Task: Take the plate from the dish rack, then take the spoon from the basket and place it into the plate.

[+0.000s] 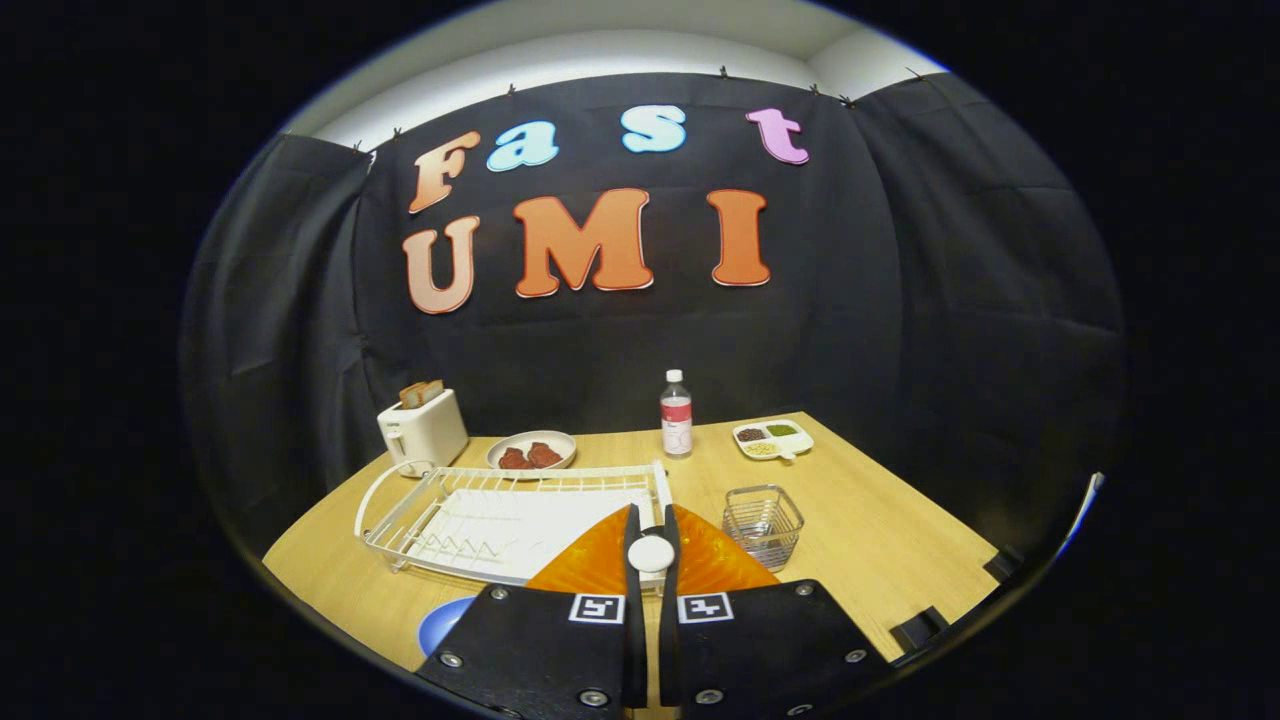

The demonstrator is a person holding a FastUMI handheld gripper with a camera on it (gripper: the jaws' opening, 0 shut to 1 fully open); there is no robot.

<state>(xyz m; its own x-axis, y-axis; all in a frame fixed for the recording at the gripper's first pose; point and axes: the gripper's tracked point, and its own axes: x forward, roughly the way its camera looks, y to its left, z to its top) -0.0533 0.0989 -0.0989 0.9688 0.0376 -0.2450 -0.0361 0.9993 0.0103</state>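
Between my gripper's (651,553) two fingers I pinch the small white rounded end of the spoon (651,552); the fingers stand nearly together, both pressing on it. Just beyond them lies the white wire dish rack (500,520) on the light wooden table (880,520). A round blue plate (440,625) shows partly at the table's near edge, beside my gripper's body. The small square wire basket (763,523) stands just ahead, beside the rack. Farther back I see a white toaster (423,430) with bread slices in it, an oval dish with reddish-brown pieces (531,451), a clear plastic bottle (676,413), and a white divided tray of grains (771,438).
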